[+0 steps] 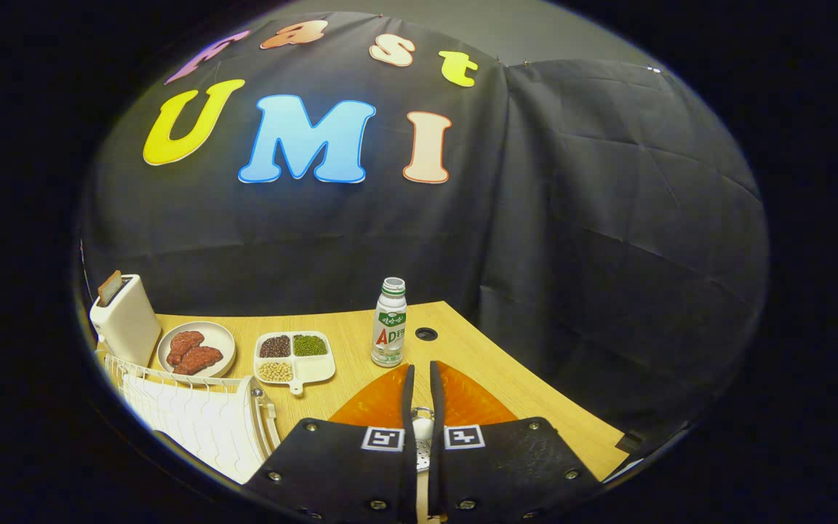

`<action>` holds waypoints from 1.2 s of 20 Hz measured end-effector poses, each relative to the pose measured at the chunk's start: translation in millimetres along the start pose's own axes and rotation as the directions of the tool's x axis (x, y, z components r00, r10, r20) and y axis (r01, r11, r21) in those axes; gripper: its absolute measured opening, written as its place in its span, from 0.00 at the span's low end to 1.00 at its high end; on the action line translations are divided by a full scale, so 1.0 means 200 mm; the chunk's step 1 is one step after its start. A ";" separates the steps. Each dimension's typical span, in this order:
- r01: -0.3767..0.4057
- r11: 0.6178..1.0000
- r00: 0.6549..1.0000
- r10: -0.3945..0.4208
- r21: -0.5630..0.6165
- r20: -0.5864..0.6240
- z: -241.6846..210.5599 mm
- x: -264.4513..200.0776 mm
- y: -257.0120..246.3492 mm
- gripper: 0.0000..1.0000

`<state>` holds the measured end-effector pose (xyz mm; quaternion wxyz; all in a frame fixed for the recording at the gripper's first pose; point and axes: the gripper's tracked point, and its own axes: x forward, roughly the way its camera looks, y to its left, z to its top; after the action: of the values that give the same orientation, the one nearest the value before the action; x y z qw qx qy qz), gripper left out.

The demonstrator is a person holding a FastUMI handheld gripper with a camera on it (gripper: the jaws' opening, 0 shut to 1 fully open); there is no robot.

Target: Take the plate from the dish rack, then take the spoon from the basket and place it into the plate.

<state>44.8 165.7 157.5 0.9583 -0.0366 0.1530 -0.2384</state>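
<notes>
A: Start big. What is on the table (pixel 361 342)?

B: The white wire rack (pixel 193 415) stands to the left of the fingers. The orange plate (pixel 382 404) lies flat on the wood just ahead of and under the fingertips, so I judge the first step done.

A: And the gripper (pixel 419 367)?

B: Its fingers are drawn close together, with a narrow slit between them. In that slit sits a slim silvery thing, which I take for the spoon (pixel 423 433). Both fingers seem to press on it, so it is clamped rather than loose.

A: So which step is this?

B: The last one, I think: the spoon is carried over the plate and is not yet laid down.

A: Which way does the spoon run?

B: Its long axis seems to lie along the fingers, toward the bottle (pixel 389 324) beyond the plate. Too little shows to tell bowl from handle, though a perforated part sits low in the slit.

A: What does the next move need?

B: Lower it until the spoon is close over the plate's middle, then part the fingers so it settles inside the rim and does not tip over the edge.
</notes>
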 end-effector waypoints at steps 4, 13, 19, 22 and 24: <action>-0.030 0.998 0.998 0.032 -0.047 0.046 0.10 -0.15 0.05 0.06; -0.328 0.933 0.936 0.342 -0.149 0.086 0.14 -0.81 0.60 0.06; -0.528 0.834 0.842 0.539 -0.163 0.027 -0.03 -1.27 0.94 0.06; -0.597 0.782 0.796 0.605 -0.179 -0.012 -0.15 -1.44 1.09 0.06; -0.630 0.755 0.773 0.633 -0.182 -0.049 -0.25 -1.52 1.17 0.06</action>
<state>-121.5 514.0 160.3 0.9758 -0.0750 0.1709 0.1142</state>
